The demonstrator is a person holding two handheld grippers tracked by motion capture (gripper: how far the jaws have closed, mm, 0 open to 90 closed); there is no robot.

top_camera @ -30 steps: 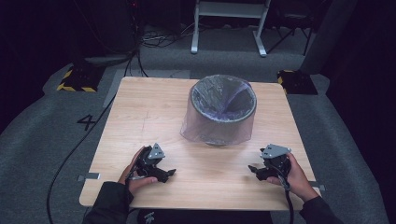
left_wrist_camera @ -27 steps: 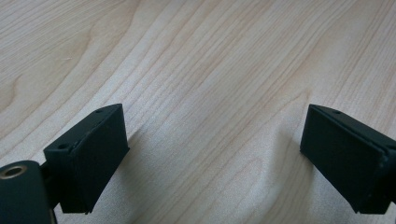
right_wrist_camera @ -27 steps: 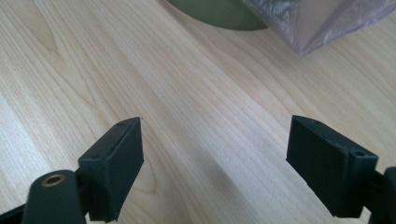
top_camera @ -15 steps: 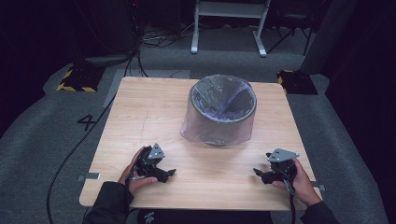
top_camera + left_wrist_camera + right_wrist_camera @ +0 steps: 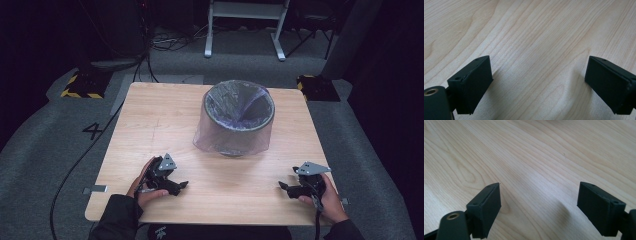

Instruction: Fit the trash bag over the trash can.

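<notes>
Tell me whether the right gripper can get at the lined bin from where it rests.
Probably yes: the right gripper has open jaws, and only bare table lies between it and the bin.

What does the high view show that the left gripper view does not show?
The high view shows the bin with its clear plastic liner standing on the table, both hands, the right gripper, and the grey floor around. The left gripper view shows the left gripper from close by: its two black jaws stand wide apart with nothing between them. Both views share the pale wooden table top and the left gripper.
</notes>
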